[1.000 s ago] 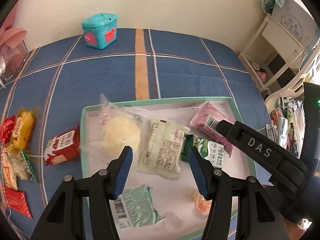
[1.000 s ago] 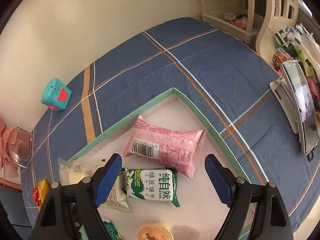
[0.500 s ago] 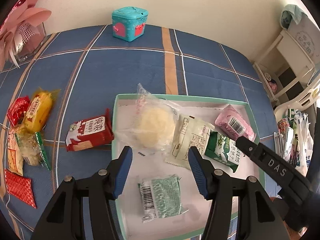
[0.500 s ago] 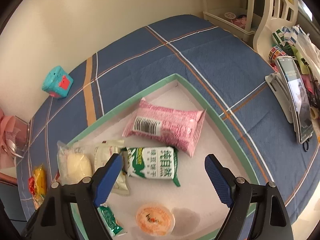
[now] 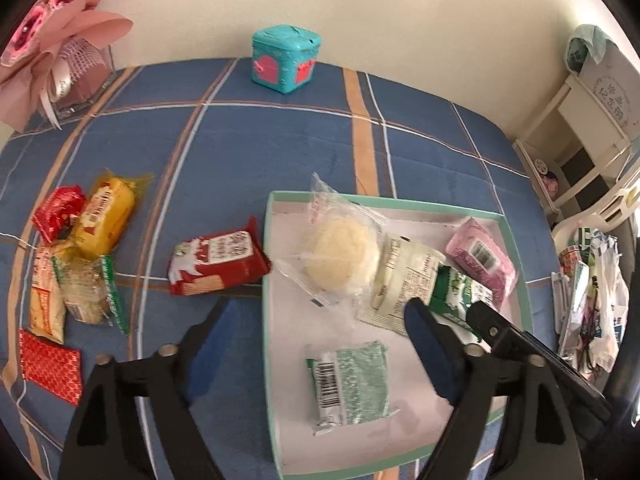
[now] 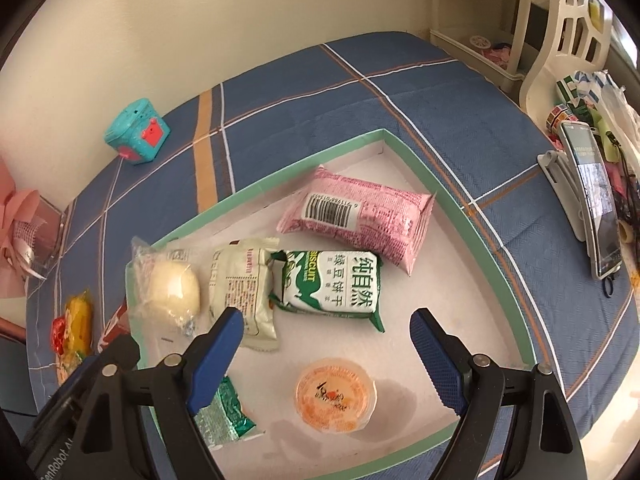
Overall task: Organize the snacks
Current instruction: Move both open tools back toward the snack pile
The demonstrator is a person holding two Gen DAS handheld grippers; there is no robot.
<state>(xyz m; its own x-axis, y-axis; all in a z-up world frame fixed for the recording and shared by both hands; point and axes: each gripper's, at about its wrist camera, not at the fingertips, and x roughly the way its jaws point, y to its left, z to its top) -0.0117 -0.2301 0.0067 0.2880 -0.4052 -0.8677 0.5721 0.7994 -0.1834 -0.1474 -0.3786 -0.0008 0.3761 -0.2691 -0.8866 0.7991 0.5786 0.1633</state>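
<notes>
A shallow tray with a green rim (image 5: 400,200) lies on the blue checked cloth. In it are a wrapped pale bun (image 5: 340,256), a cream packet (image 5: 404,280), a green biscuit pack (image 6: 332,284), a pink pack (image 6: 360,216), a green-and-white packet (image 5: 352,380) and a jelly cup (image 6: 336,394). My left gripper (image 5: 316,320) hovers over the tray's left edge, its jaws opening with nothing held. My right gripper (image 6: 326,324) hangs above the tray between the biscuit pack and the jelly cup, jaws also opening and empty.
Left of the tray lie a red biscuit pack (image 5: 218,262), a yellow pack (image 5: 106,214) and several smaller packets (image 5: 48,364). A teal box (image 5: 286,58) and a pink bouquet (image 5: 48,52) stand at the back. A phone on a stand (image 6: 592,196) and shelves are on the right.
The left gripper's jaws have spread much wider and its view has slid left, bringing the loose snacks in. The right gripper has drawn back, so the jelly cup now shows; its jaws widened slightly.
</notes>
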